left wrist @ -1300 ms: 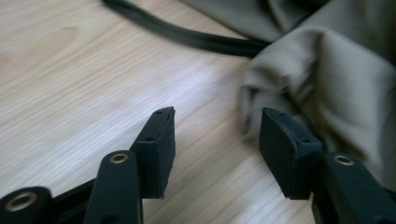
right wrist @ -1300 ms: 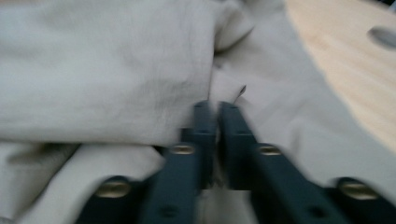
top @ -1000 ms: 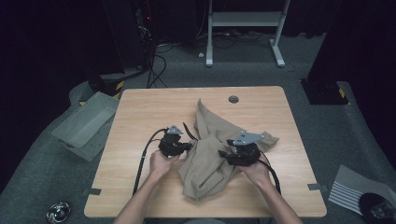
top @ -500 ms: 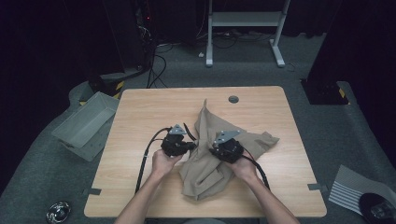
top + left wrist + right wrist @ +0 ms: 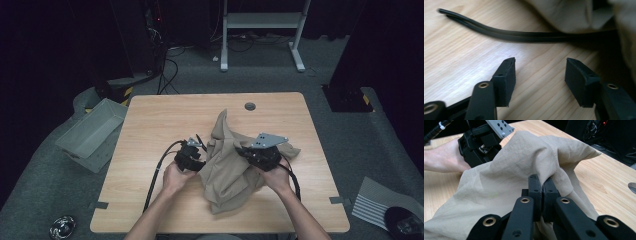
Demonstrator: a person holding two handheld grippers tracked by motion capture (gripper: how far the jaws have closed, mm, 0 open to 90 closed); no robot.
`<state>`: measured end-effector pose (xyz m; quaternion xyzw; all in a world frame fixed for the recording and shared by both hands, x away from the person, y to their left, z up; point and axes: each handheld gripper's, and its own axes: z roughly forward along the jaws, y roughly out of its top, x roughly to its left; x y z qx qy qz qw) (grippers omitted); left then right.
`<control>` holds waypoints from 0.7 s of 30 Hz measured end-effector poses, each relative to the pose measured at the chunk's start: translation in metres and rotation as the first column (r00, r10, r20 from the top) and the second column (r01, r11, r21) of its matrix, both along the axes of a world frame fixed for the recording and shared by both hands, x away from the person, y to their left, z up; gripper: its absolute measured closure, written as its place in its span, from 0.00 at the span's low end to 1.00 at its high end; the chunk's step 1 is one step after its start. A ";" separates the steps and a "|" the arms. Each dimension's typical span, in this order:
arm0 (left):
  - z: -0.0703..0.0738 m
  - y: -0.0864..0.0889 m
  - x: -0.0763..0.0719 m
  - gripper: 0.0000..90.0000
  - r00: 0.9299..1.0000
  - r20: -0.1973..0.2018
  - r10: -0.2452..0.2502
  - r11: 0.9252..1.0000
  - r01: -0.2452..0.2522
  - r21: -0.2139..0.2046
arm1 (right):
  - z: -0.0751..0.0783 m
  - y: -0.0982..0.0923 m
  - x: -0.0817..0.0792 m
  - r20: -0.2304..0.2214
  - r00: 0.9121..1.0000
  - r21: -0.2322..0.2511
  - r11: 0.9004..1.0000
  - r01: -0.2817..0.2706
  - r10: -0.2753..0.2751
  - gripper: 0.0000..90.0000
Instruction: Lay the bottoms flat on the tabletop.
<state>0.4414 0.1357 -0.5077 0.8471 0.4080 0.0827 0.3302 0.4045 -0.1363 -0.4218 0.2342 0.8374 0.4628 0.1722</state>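
Right gripper view puts the right claw [image 5: 541, 192] closest: its two black jaws are pressed together on a pinched fold of the tan cloth [image 5: 506, 182], which rises from that pinch into a soft peak and drapes down both sides, so the grip looks meant to lift one part of the fabric clear of the tabletop [image 5: 604, 182] while the rest hangs slack. Just beyond the peak sits the left hand [image 5: 442, 160] with its own gripper body against the cloth's far edge. In the left gripper view the left claw [image 5: 540, 75] stands apart with bare wood between the pads; its jaws have just been opening, and nothing lies between them, so it seems to have let go in order to take a new hold. Its black cable [image 5: 506, 33] runs across the wood just ahead, and a rim of the cloth lies past that, blurred, so which hem it is I cannot tell. From the high view the cloth [image 5: 230, 165] lies crumpled near the middle of the tabletop [image 5: 150, 120], slightly toward the person, between the two hands, with one pointed corner reaching toward a small round grommet [image 5: 250, 106]. There is free wood on all sides of it, widest to the left and at the far edge, giving room to spread it. Off the left edge, on the floor, rests a grey bin [image 5: 92, 132], well apart.
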 end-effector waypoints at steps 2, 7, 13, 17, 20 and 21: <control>-0.002 -0.003 0.001 0.42 1.000 -0.010 0.004 1.000 -0.004 -0.005 | -0.001 0.001 0.000 0.005 1.000 -0.007 1.000 -0.001 0.001 0.98; -0.002 -0.017 -0.001 0.39 1.000 -0.009 -0.013 1.000 0.013 -0.012 | -0.002 -0.001 -0.002 0.008 1.000 -0.001 1.000 0.001 -0.001 0.98; 0.000 -0.043 -0.013 0.73 0.993 0.082 -0.081 0.991 0.072 0.113 | -0.002 -0.002 -0.005 0.020 1.000 -0.009 1.000 0.003 -0.003 0.98; 0.001 -0.054 -0.017 1.00 0.984 0.147 -0.098 0.973 0.064 0.221 | 0.000 -0.008 -0.011 0.042 0.999 -0.015 1.000 0.013 -0.012 0.98; 0.002 -0.043 -0.009 1.00 0.990 0.134 -0.043 0.973 0.010 0.232 | 0.001 -0.022 -0.015 0.050 0.998 -0.031 0.999 0.038 -0.037 0.98; 0.002 -0.038 -0.006 1.00 0.991 0.130 -0.022 0.974 -0.008 0.226 | 0.001 -0.029 -0.016 0.049 0.997 -0.033 0.998 0.054 -0.052 0.98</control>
